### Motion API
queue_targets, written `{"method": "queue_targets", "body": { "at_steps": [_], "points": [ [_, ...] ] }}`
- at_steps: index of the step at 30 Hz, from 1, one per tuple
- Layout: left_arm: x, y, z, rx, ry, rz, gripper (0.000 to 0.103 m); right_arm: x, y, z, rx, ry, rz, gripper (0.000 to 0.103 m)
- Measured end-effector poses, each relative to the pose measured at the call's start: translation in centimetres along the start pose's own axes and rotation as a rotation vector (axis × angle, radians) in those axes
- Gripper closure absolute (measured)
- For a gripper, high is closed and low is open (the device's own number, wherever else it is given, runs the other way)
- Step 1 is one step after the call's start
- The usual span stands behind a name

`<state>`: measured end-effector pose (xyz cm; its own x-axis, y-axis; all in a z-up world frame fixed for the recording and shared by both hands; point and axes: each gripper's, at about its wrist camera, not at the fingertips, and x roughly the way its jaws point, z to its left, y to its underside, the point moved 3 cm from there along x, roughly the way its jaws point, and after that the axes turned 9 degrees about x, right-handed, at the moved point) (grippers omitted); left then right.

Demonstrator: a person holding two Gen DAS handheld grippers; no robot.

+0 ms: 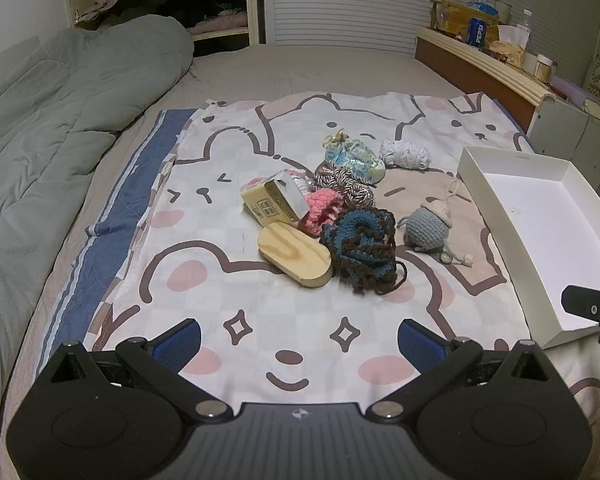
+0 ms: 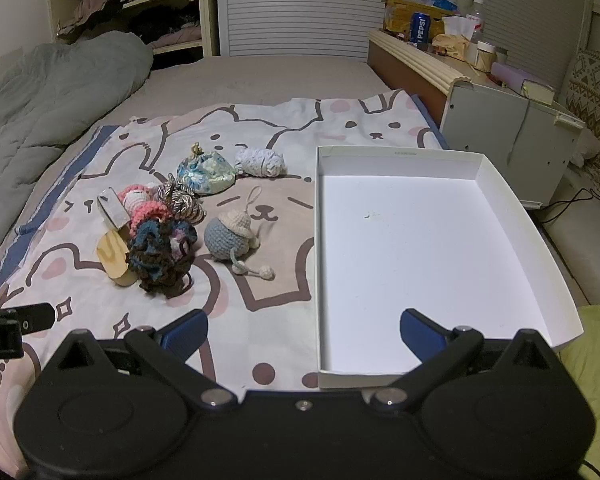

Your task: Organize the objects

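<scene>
Right tool (image 2: 302, 334) agape; white tray (image 2: 500, 184) near edge hidden.

The bed (image 2: 284, 72) carries a cartoon sheet (image 2: 260, 344) and quilt (image 2: 52, 80).

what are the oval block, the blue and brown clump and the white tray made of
Oval block: looks like pale unfinished wood, grain lines visible on its flat face.
Blue and brown clump: crocheted yarn, with looped stitches and loose strands.
White tray: probably matte cardboard, judging by its thin folded walls.
</scene>
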<state>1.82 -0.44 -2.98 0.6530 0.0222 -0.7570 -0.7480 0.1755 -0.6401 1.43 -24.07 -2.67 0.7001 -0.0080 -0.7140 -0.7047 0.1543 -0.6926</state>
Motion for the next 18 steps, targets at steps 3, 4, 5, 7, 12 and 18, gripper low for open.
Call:
{"method": "queue_targets", "body": {
  "at_steps": [3,4,5,7,12,18],
  "points": [
    [0.0,-0.09,0.04,0.002,-0.001,0.001,0.0,0.0,-0.02,-0.01,0.0,0.0,0.0,0.0],
    [-0.01,-0.08,0.03,0.003,0.0,0.0,0.0,-0.01,-0.03,-0.03,0.001,-0.001,-0.001,0.0],
    [-0.03,-0.08,0.05,0.002,0.001,-0.001,0.0,-0.03,-0.03,-0.06,0.002,-0.001,-0.001,0.0],
    [-0.1,-0.08,0.03,0.003,0.003,-0.002,0.0,-0.05,-0.07,-0.1,0.003,0.0,0.0,0.0],
    [-0.18,-0.14,0.12,0.002,0.005,-0.002,0.0,-0.03,-0.05,-0.08,0.002,0.0,0.0,0.0],
    [-0.28,-0.28,0.14,0.007,0.008,-0.002,0.0,-0.06,-0.04,-0.13,0.006,-0.001,-0.002,0.0]
  ]
}}
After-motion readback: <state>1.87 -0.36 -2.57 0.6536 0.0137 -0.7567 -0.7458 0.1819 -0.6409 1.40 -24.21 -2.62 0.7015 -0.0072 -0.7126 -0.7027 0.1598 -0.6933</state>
